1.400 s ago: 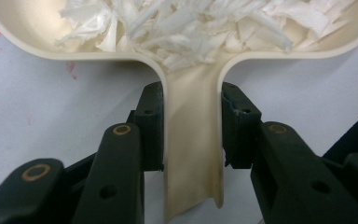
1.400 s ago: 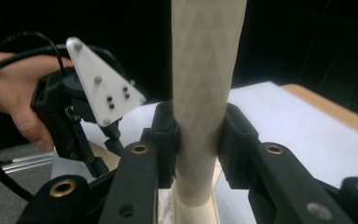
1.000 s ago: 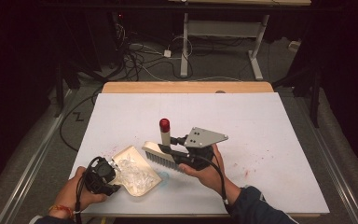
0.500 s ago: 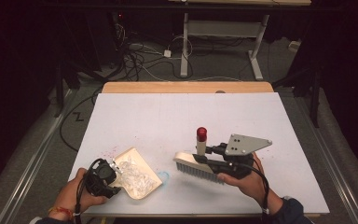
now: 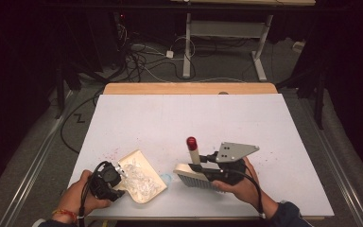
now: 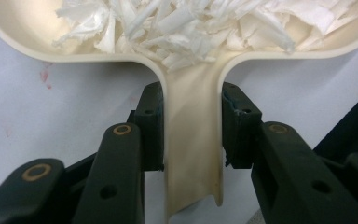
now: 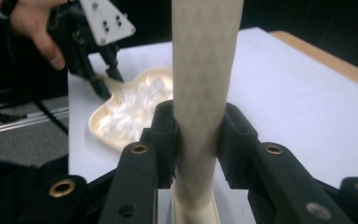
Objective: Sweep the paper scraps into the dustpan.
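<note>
My right gripper (image 5: pixel 203 174), jaws clamped on the brush (image 5: pixel 194 171) handle, has swung the brush out right and now brings it back toward the dustpan (image 5: pixel 139 177). The dustpan sits at the surface's (image 5: pixel 179 118) near left edge, full of paper scraps (image 6: pixel 186 23), its handle pinched in my left gripper (image 5: pixel 116 182); I judge another sweep is coming.

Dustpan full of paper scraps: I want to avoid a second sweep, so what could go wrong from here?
1. The dustpan is heaped with loose paper shreds up to its rim; a tilt by the left gripper, which clamps only the narrow handle, may spill them.
2. The brush in the right gripper is held apart from the pan; swinging it back in could knock the pan's open edge.
3. The pan sits near the table's front edge, so spilled scraps could drop to the floor.
</note>
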The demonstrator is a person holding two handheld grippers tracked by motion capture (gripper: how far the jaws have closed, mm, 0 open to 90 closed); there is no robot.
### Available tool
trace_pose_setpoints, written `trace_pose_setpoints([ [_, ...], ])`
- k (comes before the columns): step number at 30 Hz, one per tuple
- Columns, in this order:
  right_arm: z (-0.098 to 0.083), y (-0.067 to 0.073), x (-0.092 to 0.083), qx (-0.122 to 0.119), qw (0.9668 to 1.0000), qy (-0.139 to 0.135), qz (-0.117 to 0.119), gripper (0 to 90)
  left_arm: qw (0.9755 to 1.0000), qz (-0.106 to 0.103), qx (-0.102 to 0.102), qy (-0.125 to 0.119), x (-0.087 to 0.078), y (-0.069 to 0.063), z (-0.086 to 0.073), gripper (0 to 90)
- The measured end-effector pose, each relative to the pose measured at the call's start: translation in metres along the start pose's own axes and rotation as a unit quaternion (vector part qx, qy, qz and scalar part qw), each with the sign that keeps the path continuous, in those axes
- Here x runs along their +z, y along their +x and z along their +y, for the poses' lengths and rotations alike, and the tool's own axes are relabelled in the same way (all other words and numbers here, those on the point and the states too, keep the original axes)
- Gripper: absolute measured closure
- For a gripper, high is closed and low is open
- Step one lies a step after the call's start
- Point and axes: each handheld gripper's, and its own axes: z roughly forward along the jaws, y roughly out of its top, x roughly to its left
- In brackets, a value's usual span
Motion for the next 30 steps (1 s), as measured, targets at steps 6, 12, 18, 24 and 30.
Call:
trace_pose_setpoints([
  [6,0.013,0.002,0.033,-0.011,0.9995,-0.028,-0.006,71.4,1.0000,-0.001,0.001,-0.002,0.001,0.000,0.000,63.3],
  [12,0.022,0.002,0.029,-0.003,0.9986,-0.053,-0.001,71.4,1.0000,-0.001,0.000,-0.005,0.001,0.000,-0.001,63.3],
  [18,0.018,0.004,0.019,-0.006,0.9984,-0.033,-0.046,71.4,1.0000,0.001,-0.002,0.004,0.000,-0.003,0.001,63.2],
  [24,0.009,0.021,0.022,-0.022,0.9981,0.004,-0.058,71.4,0.9999,0.000,-0.010,0.013,-0.003,-0.005,0.004,63.3],
  [30,0.012,0.038,0.033,-0.039,0.9984,0.010,-0.040,71.2,0.9997,-0.003,-0.013,0.019,-0.005,-0.006,0.003,63.3],
])
